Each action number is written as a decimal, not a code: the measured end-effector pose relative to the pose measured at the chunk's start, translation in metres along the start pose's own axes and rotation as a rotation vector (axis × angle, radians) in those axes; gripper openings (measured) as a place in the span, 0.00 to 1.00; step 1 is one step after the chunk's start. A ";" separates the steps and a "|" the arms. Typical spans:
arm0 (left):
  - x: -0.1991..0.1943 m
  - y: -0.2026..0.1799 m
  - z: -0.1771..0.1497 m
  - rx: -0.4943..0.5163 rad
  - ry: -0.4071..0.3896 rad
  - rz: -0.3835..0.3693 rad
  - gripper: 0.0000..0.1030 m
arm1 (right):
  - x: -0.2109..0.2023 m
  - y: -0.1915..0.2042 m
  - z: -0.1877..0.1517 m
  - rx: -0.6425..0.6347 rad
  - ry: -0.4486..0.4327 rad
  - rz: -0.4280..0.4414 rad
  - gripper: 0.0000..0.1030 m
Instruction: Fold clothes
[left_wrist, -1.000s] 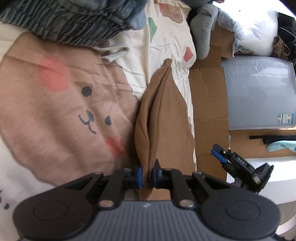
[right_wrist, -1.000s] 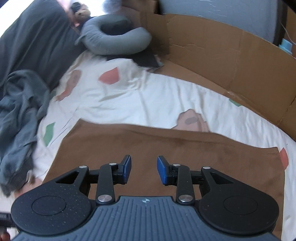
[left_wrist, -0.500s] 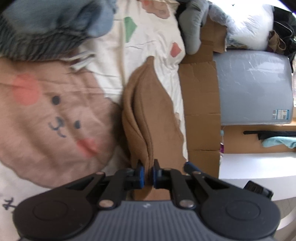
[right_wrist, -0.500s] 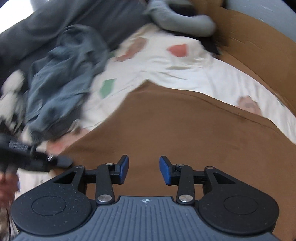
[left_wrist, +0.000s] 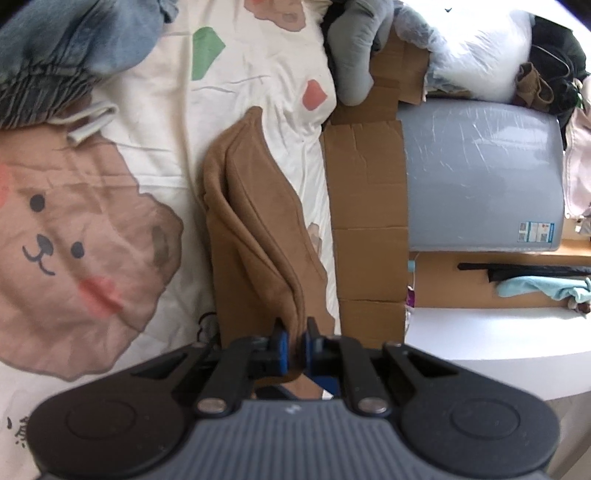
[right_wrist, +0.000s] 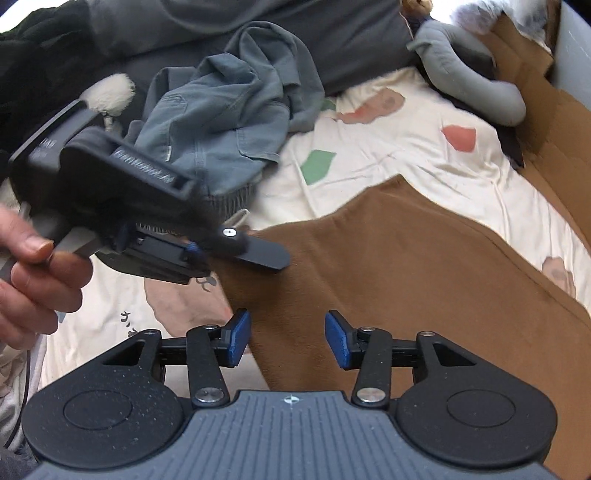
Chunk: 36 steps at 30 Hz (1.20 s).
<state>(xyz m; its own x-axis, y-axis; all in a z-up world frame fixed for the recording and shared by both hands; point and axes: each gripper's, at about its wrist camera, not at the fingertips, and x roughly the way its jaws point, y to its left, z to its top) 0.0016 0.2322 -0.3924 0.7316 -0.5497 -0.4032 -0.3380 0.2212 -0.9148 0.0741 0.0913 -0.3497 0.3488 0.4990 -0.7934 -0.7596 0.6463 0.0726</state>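
A brown garment (left_wrist: 255, 229) lies folded lengthwise on the bear-print bedsheet (left_wrist: 85, 236). My left gripper (left_wrist: 294, 347) is shut on its near edge, a fold of brown cloth pinched between the blue pads. In the right wrist view the same brown garment (right_wrist: 399, 266) spreads wide across the sheet. My right gripper (right_wrist: 288, 341) hovers just above its near left corner, open, with nothing between its fingers. The left gripper (right_wrist: 192, 254), held by a hand (right_wrist: 33, 273), meets the garment's left edge there.
A heap of grey-blue clothes (right_wrist: 229, 110) lies at the back left, beside a dark grey pillow (right_wrist: 258, 33). A grey neck pillow (right_wrist: 476, 85) and cardboard sheets (left_wrist: 365, 206) line the bed's right side, with a wrapped grey mattress (left_wrist: 480, 173) beyond.
The right gripper swung left across the brown garment, bringing the left gripper and hand into its view. The left gripper stayed shut on the cloth and shifted with it, bunching the fold.
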 end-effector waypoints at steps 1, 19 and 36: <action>0.000 -0.001 0.000 -0.005 -0.003 -0.003 0.09 | 0.000 0.003 0.001 -0.003 -0.005 -0.004 0.54; -0.003 -0.008 -0.002 -0.028 0.001 -0.032 0.08 | 0.029 0.030 0.013 -0.096 -0.058 -0.153 0.56; -0.049 -0.024 0.014 0.016 -0.083 -0.079 0.41 | 0.040 0.024 0.019 -0.106 -0.047 -0.249 0.07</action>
<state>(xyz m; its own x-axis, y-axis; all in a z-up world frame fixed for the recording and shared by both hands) -0.0174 0.2651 -0.3508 0.8022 -0.4977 -0.3298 -0.2683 0.1929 -0.9438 0.0806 0.1377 -0.3680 0.5551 0.3599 -0.7499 -0.6997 0.6895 -0.1870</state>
